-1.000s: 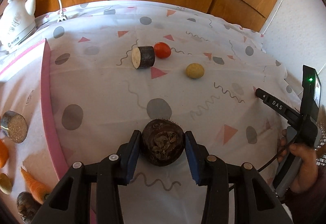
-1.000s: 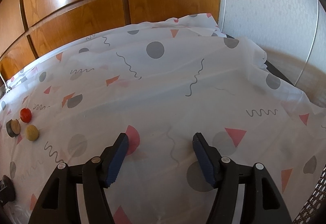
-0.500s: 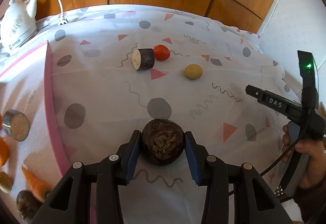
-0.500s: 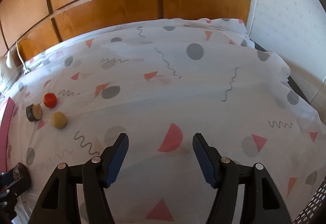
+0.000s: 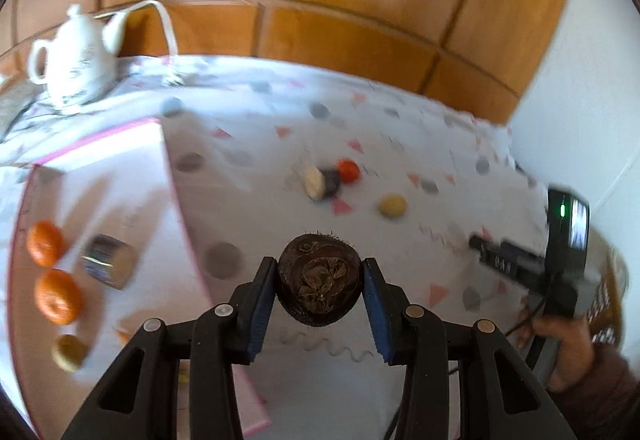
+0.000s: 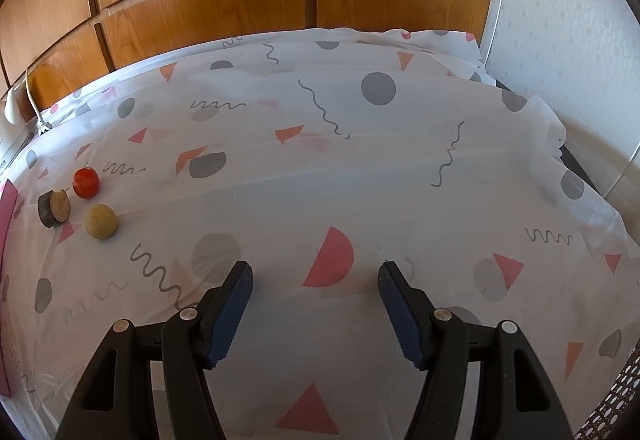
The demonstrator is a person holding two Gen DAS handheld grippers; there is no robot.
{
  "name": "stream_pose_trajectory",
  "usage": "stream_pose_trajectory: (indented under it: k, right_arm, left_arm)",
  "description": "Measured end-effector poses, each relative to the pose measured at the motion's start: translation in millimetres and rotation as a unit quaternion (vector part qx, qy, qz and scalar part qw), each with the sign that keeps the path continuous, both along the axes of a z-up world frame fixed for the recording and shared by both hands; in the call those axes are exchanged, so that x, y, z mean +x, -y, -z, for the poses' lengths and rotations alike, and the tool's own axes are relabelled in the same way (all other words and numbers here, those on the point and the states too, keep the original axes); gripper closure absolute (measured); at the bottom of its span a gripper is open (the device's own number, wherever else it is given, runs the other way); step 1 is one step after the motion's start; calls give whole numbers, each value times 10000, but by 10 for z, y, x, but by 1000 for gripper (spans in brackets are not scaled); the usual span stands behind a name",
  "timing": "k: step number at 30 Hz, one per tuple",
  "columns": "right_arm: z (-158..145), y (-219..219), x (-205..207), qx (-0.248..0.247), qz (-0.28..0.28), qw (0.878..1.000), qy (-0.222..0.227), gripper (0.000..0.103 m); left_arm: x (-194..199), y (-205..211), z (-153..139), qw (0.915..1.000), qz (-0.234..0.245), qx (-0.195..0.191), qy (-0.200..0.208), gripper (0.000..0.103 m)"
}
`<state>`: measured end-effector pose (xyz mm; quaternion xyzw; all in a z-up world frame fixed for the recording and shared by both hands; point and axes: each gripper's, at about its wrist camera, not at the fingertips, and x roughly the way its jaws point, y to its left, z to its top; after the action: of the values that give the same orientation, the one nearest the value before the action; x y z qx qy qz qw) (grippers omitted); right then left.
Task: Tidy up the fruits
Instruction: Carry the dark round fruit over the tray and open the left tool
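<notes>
Gripping a dark, hairy round root (image 5: 318, 280) between both blue pads, my left jaws (image 5: 320, 286) hold it clear above the patterned cloth (image 5: 280, 144) that covers the worktop. My right jaws (image 6: 316, 292) stand apart with nothing between them, hanging over a pink half-circle printed on the cloth.

Beyond the root, in the left view, three pieces lie near one another on the cloth: a dark-skinned cut chunk with a pale face (image 5: 322, 182), a small red fruit (image 5: 348, 170) touching it, and a yellowish round piece (image 5: 393, 206) a little apart. The right view shows the same three at its left edge.

To the left, a pink-edged mat (image 5: 176, 176) carries two oranges (image 5: 46, 242), a cut cylinder (image 5: 108, 260) and a small tan piece (image 5: 70, 352); that side is blurred. A white teapot (image 5: 76, 74) stands at the back left before wooden panels (image 5: 320, 0). At right, a hand (image 5: 560, 344) grips the other tool's handle.
</notes>
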<state>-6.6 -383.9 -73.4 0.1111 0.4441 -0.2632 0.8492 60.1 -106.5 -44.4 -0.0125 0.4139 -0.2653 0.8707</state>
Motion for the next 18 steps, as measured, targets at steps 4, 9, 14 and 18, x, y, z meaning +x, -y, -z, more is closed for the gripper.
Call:
stream_pose_trajectory:
  k: [4,9,14,18]
  right_arm:
    - [9,-9,4,-43,11,10000,11,37]
    - [15,-18,3,-90,22,10000,21,37]
    - [11,-13,27,-99,29,9999,-16,37]
    - [17,-18,27,-136,35,9999,0,37]
  left_arm:
    - [75,-290,-93,9990,-424,-156,5,60]
    - [141,-637,-97,9959,-872,-245,-59,60]
    - [180,-979,-122,9916,-1266,-277,12,60]
    - [339,-1342,-117,9842,-1723,-391,-112,60]
